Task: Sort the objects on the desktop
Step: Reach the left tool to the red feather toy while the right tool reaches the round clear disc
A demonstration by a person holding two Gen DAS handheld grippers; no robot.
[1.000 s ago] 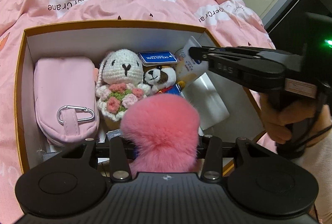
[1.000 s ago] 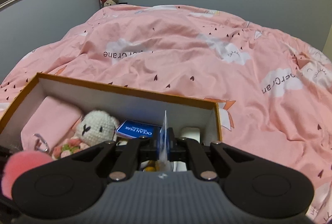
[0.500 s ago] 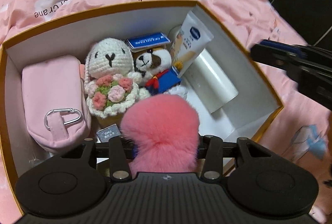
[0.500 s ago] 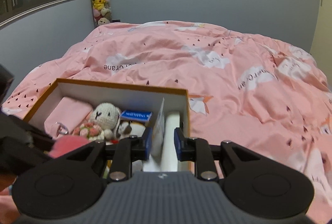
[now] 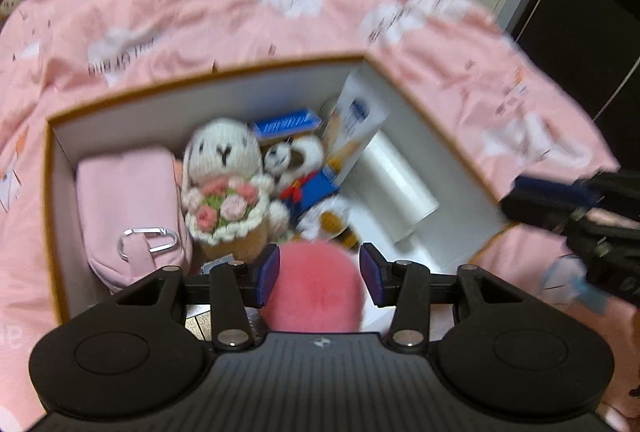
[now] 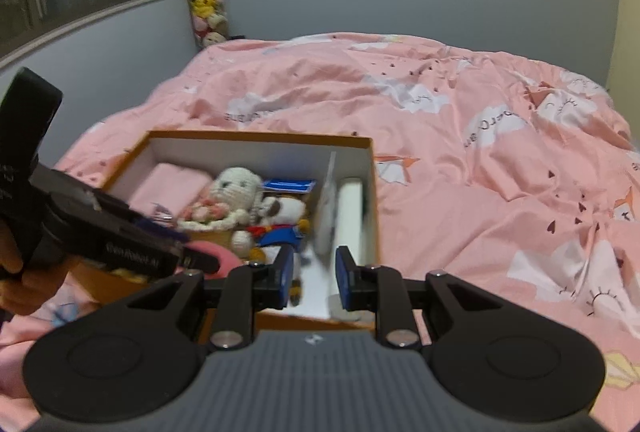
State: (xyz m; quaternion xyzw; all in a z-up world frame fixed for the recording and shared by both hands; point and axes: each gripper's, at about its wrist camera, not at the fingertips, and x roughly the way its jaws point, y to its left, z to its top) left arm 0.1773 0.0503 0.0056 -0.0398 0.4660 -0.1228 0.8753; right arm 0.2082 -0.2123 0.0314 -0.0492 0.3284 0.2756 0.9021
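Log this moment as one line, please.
left gripper: holds pink pompom over box | right gripper: open, empty, outside box | cream tube: in box

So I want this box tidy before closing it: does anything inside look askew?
Yes. The cream tube stands tilted against the right wall of the box instead of lying flat like the white roll beside it.

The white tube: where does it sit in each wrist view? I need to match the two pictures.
Left wrist: the tube leans upright in the box's far right corner, right of the dog plush, above the white roll.
Right wrist: the tube shows edge-on near the box's right wall, just left of the roll.
Shared landmark: the crochet bunny with its flower bouquet, mid-box in both.
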